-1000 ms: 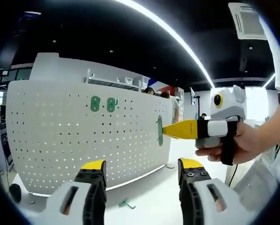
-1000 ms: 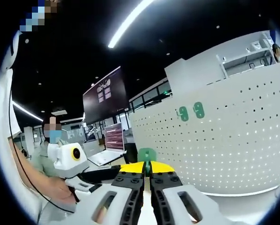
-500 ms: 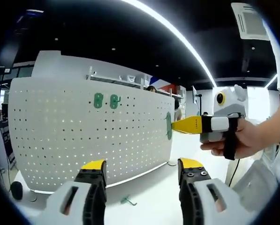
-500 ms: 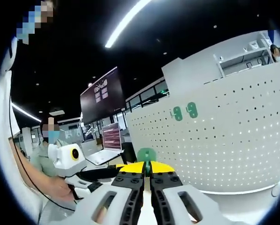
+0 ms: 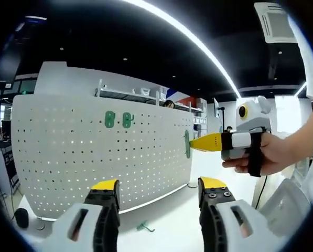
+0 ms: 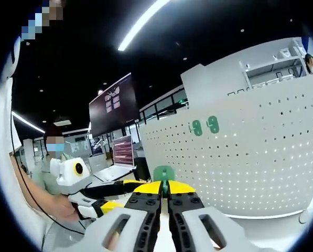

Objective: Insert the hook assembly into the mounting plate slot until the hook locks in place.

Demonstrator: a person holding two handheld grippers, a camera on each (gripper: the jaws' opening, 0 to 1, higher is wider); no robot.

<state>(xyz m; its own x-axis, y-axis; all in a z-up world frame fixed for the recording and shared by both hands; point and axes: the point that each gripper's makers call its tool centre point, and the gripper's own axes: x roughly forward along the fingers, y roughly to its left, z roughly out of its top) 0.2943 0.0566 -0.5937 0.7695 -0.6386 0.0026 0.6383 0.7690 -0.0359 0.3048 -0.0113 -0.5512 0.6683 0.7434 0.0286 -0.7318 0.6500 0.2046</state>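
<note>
The white curved pegboard (image 5: 93, 157) stands upright on the table, with two green hooks (image 5: 118, 119) mounted near its top. My right gripper (image 5: 198, 142) comes in from the right, held by a hand, shut on a green hook plate (image 5: 186, 144) at the board's right edge. Whether the plate touches the board is unclear. In the right gripper view, my right gripper (image 6: 164, 187) pinches that green plate (image 6: 163, 172) in front of the pegboard (image 6: 240, 152). My left gripper (image 5: 159, 188) stands open below the board with nothing between its jaws. It appears again (image 6: 114, 195) at the left.
A loose green hook (image 5: 144, 227) lies on the white table (image 5: 172, 220) in front of the board. A laptop (image 6: 119, 160) and a dark wall screen (image 6: 113, 105) sit behind to the left. A person's arm (image 5: 298, 147) is at the right.
The green plate in my right gripper went from over the board's face out to its right edge. My left gripper's yellow jaws have come into the right gripper view.
</note>
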